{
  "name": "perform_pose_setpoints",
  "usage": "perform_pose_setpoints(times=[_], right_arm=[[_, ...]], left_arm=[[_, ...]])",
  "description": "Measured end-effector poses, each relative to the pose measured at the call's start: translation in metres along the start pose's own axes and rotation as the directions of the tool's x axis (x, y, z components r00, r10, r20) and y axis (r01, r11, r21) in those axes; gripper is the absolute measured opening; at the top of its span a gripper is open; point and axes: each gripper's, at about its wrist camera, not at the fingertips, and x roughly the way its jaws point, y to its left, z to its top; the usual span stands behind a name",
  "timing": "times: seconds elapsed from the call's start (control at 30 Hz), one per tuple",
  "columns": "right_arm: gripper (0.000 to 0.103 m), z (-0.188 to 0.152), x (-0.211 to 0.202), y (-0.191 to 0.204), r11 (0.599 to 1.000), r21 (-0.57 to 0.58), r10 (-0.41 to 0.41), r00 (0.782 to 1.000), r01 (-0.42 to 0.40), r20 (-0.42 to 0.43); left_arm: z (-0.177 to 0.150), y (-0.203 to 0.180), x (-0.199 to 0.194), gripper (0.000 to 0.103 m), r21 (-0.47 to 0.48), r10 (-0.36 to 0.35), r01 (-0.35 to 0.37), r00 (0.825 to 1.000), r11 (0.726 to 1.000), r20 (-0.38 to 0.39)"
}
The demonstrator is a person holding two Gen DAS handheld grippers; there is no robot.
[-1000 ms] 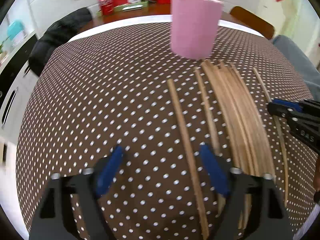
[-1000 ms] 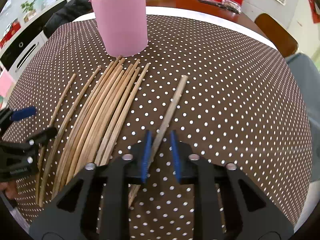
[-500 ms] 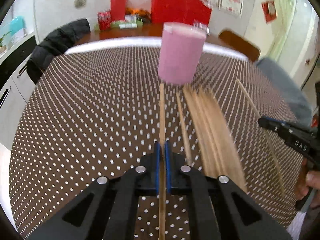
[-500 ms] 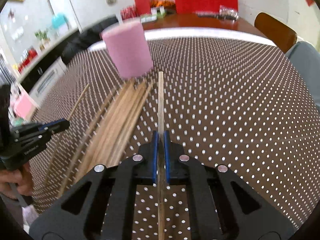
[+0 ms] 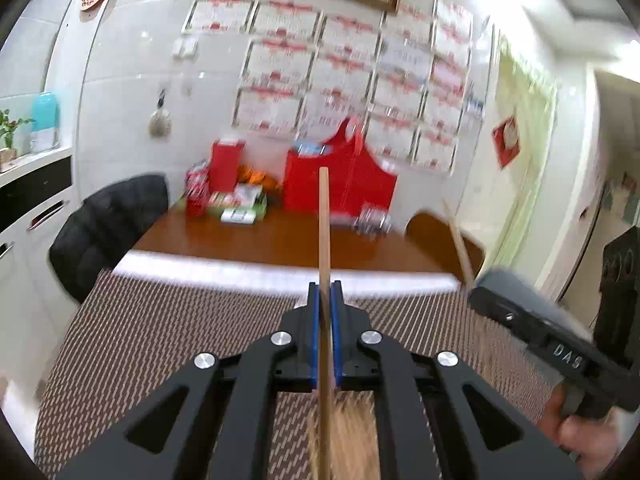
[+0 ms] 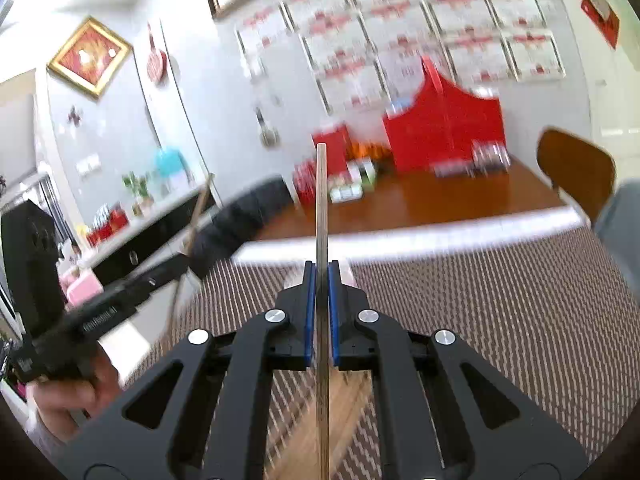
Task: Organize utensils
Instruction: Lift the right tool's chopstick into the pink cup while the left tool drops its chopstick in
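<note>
Your left gripper (image 5: 325,294) has its blue fingers (image 5: 313,332) pinched tight on one wooden chopstick (image 5: 324,240). The stick runs straight out between the fingers and points up and away, toward the red bag (image 5: 340,184) on the brown wooden table (image 5: 280,240) at the back. The stick's far tip is up in the air, above the dotted tablecloth (image 5: 160,340).

Your right gripper (image 6: 321,276) does the same thing. Its blue fingers (image 6: 308,320) squeeze a second chopstick (image 6: 321,208), and that stick also points up, with its tip in front of the wall.

More chopsticks (image 5: 352,436) lie in a pile on the dotted cloth, low down under your left gripper. In the right wrist view you see the same pile (image 6: 344,404) just under the black arms of the tool. The pictures are blurry, so you cannot count the sticks.

From the left camera you can see your right gripper off to the right side, with its stick (image 5: 458,240) leaning up past a brown chair (image 5: 436,236). From the right camera you see your left hand (image 6: 68,396) gripping the other tool on the left side.

A black coat (image 5: 108,232) hangs on a chair beside the table.
</note>
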Motion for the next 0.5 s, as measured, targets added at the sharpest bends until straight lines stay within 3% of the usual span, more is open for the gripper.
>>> perform_pose_setpoints(times=[0.1, 0.27, 0.5], right_arm=[[0.006, 0.026, 0.02, 0.009, 1.0, -0.023, -0.004, 0.997, 0.006, 0.079], [0.006, 0.051, 0.059, 0.015, 0.999, -0.032, -0.032, 0.987, 0.037, 0.157], [0.006, 0.06, 0.107, 0.005, 0.998, 0.019, -0.07, 0.974, 0.067, 0.214]], left_arm=[[0.027, -0.001, 0.011, 0.005, -0.007, -0.042, 0.043, 0.995, 0.999, 0.093], [0.055, 0.0, 0.039, 0.005, -0.016, -0.087, 0.093, 0.968, 0.996, 0.235], [0.056, 0.013, 0.086, 0.005, -0.033, -0.065, 0.078, 0.958, 0.996, 0.28]])
